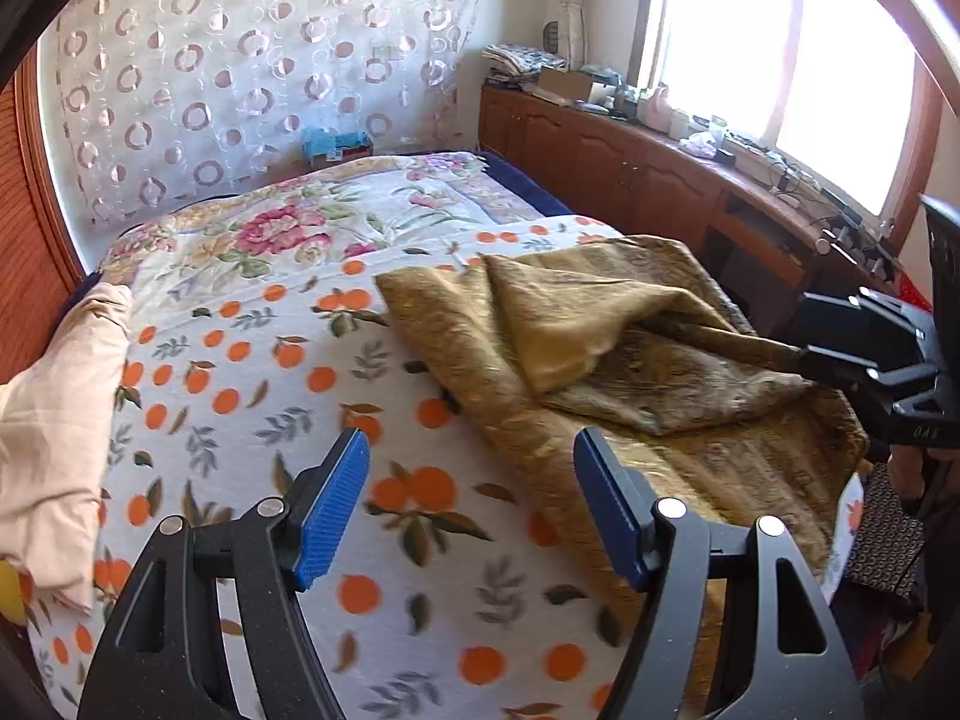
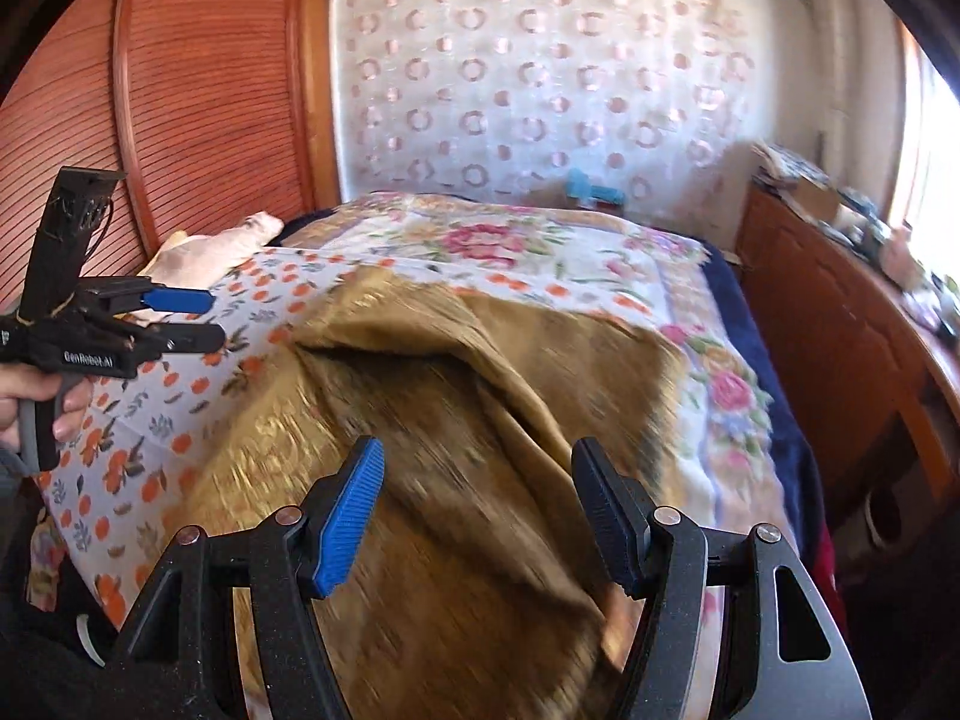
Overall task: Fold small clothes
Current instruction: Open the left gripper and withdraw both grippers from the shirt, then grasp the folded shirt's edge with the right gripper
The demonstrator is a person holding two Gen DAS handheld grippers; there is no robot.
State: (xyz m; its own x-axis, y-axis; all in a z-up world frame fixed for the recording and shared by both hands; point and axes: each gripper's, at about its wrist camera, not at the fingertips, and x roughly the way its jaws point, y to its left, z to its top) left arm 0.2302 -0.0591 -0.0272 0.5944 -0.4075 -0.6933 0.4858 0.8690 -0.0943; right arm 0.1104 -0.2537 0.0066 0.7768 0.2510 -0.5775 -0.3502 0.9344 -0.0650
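The gold brocade cloth (image 1: 630,360) is spread rumpled on the orange-print blanket (image 1: 252,396). Both the left gripper (image 1: 471,510) and right gripper (image 2: 477,507) are held spread, empty. 2 near corners should be pinched squarely and drawn across evenly.

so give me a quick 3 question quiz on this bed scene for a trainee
1. True or false: the left hand-held gripper is shut on the golden-brown cloth.
2. The blanket below the left hand-held gripper is printed with: A oranges, B stripes, C stars.
3. Fill in: in the left wrist view, the peach cloth lies at the bed's ___ edge.

Key: 1 false, its jaws stand wide apart and hold nothing. 2 A. 3 left.
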